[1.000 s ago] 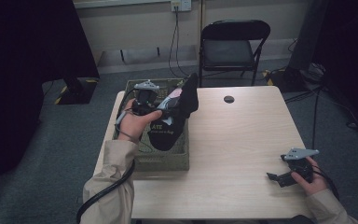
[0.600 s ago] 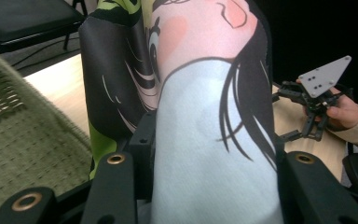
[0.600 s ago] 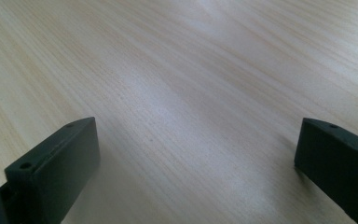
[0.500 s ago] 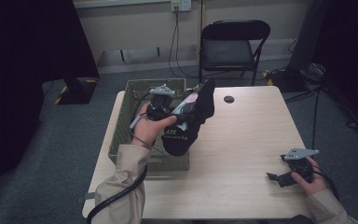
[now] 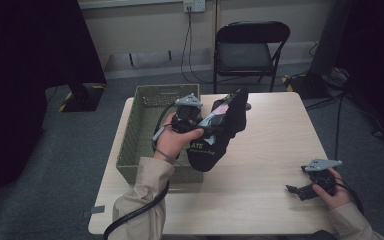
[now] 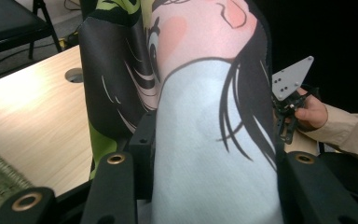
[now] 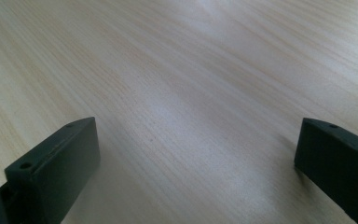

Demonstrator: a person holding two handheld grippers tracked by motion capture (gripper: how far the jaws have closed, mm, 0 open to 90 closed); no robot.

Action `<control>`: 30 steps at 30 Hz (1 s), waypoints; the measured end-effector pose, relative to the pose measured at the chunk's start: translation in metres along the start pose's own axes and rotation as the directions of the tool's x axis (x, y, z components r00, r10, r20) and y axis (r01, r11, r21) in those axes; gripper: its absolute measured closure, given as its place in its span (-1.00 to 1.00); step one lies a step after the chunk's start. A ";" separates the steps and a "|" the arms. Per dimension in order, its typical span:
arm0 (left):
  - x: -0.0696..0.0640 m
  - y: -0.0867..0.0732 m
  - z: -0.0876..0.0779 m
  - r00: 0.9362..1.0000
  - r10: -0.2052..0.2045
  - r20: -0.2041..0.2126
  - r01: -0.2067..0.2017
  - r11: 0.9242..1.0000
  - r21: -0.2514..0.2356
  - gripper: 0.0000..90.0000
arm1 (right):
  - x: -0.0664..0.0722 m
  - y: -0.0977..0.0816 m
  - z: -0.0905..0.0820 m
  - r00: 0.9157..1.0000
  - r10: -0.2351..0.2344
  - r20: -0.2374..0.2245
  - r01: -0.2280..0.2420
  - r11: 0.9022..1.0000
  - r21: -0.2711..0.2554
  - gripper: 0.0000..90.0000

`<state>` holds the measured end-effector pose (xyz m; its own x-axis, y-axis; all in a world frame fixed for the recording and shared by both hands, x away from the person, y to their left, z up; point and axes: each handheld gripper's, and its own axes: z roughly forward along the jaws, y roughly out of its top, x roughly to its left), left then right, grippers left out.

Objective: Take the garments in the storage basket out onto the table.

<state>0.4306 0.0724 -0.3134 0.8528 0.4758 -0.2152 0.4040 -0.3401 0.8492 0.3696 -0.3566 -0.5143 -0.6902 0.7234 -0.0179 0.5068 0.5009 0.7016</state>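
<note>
Left hand-held gripper (image 5: 207, 122) is clamped on a printed cushion (image 5: 220, 132), its two black jaws pressing the soft fabric from either side. In the left gripper view the cushion (image 6: 205, 140) bulges up between the jaws, showing a cartoon face with pink cheeks, black hair strands, a pale lower panel and a strip of green at the edge. From the high view the cushion hangs in the air, tilted, over the right wall of the green mesh basket (image 5: 145, 130) and the worktop (image 5: 270, 150) just beside it; its dark underside carries pale lettering too small to read.

Right hand-held gripper (image 5: 292, 190) rests low at the near right corner of the worktop, well apart from the cushion. Its jaws stand wide apart with nothing between them, bare wood grain (image 7: 191, 93) beneath.

A black folding chair (image 5: 250, 50) stands behind the worktop.
</note>
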 end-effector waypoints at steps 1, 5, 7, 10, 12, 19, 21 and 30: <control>-0.001 0.000 0.002 1.000 0.003 0.005 -0.003 1.000 0.000 0.23 | 0.000 0.000 0.000 1.000 0.000 0.000 0.000 1.000 0.000 -1.00; -0.004 0.000 0.008 1.000 0.014 0.021 -0.014 1.000 0.001 0.23 | 0.000 0.000 0.000 1.000 0.000 0.000 0.000 1.000 0.000 -1.00; -0.006 0.000 0.011 1.000 0.018 0.026 -0.018 1.000 0.000 0.23 | 0.000 0.000 0.000 1.000 0.000 0.000 0.000 1.000 0.000 -1.00; -0.009 0.000 0.015 0.999 0.022 0.034 -0.022 1.000 -0.002 0.23 | 0.000 0.000 0.000 1.000 -0.001 0.000 0.001 1.000 -0.001 -1.00; -0.010 0.000 0.018 0.999 0.025 0.039 -0.025 1.000 0.002 0.23 | 0.000 0.000 0.000 1.000 0.000 -0.001 0.000 1.000 0.000 -1.00; -0.016 -0.001 0.030 0.997 0.038 0.064 -0.038 0.999 0.009 0.23 | 0.000 0.000 0.000 1.000 0.000 -0.001 0.000 1.000 0.000 -1.00; -0.017 -0.001 0.034 0.997 0.041 0.070 -0.042 0.999 0.011 0.23 | 0.000 0.000 0.000 1.000 0.000 -0.001 0.000 1.000 0.000 -1.00; -0.020 -0.007 0.051 0.995 0.036 0.093 -0.039 0.999 0.021 0.23 | 0.000 0.000 0.000 1.000 -0.001 0.000 0.001 1.000 0.000 -1.00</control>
<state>0.4278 0.0236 -0.3397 0.8940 0.3856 -0.2280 0.3777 -0.3751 0.8465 0.3696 -0.3567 -0.5143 -0.6907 0.7229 -0.0182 0.5061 0.5013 0.7019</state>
